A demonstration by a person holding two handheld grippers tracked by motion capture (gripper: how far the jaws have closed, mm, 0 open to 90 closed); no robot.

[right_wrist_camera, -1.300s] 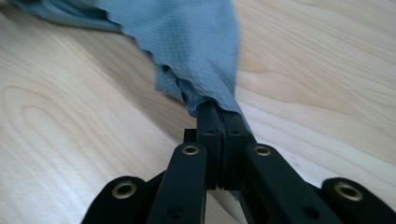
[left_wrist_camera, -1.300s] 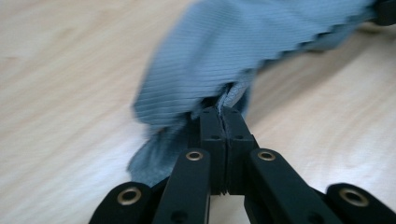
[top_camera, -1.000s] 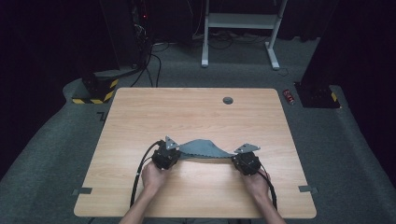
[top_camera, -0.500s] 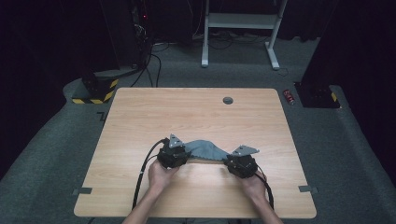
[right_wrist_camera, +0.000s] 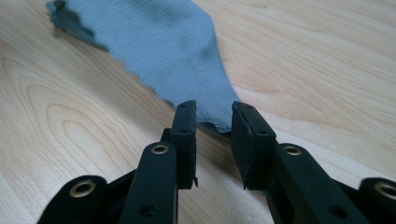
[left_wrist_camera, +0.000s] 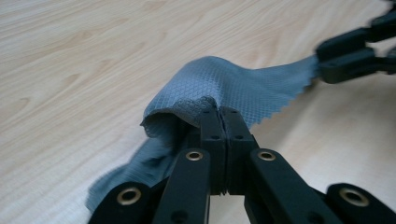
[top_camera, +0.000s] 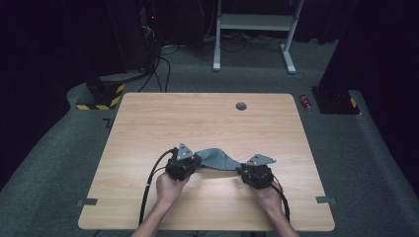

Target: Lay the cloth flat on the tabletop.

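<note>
A grey-blue cloth [top_camera: 217, 159] lies bunched on the wooden table [top_camera: 197, 118] between my two grippers. My left gripper [top_camera: 196, 162] is shut on the cloth's left end. In the left gripper view the jaws [left_wrist_camera: 219, 112] meet with a fold of cloth [left_wrist_camera: 233, 84] pinched and raised off the wood. My right gripper [top_camera: 241, 170] is at the cloth's right end and its jaws have just been opening. In the right gripper view its pads [right_wrist_camera: 212, 112] stand apart, and the cloth's tip [right_wrist_camera: 159, 46] lies on the table between them, not pressed. The right gripper [left_wrist_camera: 327, 60] also shows far off in the left gripper view.
A round grommet hole [top_camera: 240, 105] sits near the table's far edge. Black cables trail from both grippers toward the near edge. On the floor beyond are a white desk frame [top_camera: 252, 22], a striped yellow-and-black block [top_camera: 99, 101] and a small red object [top_camera: 306, 102].
My left gripper has shifted slightly right and up with its end of the cloth, bunching the cloth more. The right hand has stayed about where it was.
</note>
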